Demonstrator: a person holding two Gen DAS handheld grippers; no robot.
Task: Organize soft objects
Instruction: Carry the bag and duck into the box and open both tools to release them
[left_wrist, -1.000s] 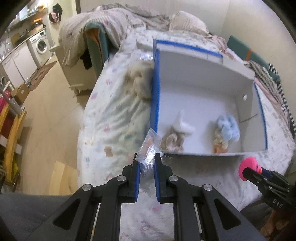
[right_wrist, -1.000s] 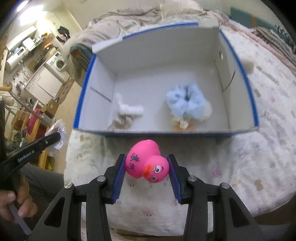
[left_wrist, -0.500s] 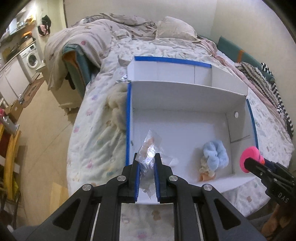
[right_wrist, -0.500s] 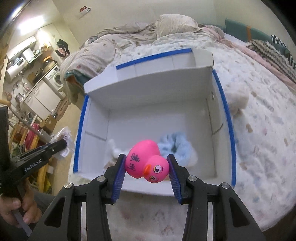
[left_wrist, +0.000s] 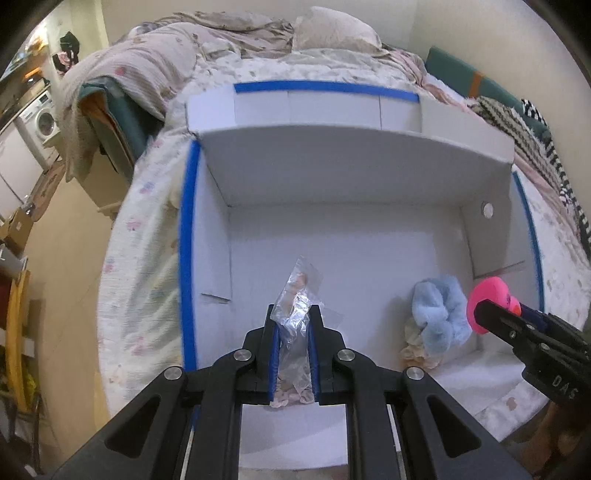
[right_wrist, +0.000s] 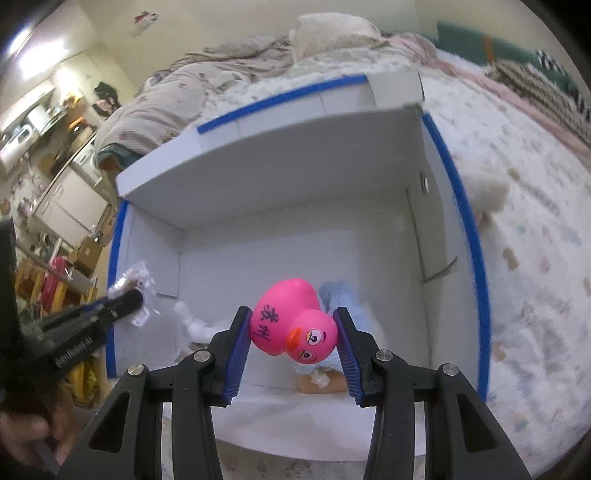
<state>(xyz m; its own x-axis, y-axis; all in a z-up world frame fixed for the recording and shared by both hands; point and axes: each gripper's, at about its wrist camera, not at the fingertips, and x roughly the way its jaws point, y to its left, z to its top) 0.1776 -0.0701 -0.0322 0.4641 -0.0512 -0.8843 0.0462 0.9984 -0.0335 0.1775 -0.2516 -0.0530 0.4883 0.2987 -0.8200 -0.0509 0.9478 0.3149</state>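
Holding a clear plastic bag (left_wrist: 295, 306) with something pale inside, my left hand-held gripper (left_wrist: 292, 325) has its blue pads nearly together, pinching the crinkled film. It hangs over the white cardboard box (left_wrist: 332, 177) – blue tape along the rims – that sits on the bed (left_wrist: 140, 236), near the box's left wall. My right hand-held gripper (right_wrist: 293, 334) stands partly open, clamped on a pink rubber duck (right_wrist: 291, 321) with black writing on its flank, above the box's near right part. On the box floor under the duck lies a light-blue fluffy scrunchie (left_wrist: 439, 314) on a cream one; a white soft piece (right_wrist: 194, 321) lies left of the duck – what it is I cannot tell.
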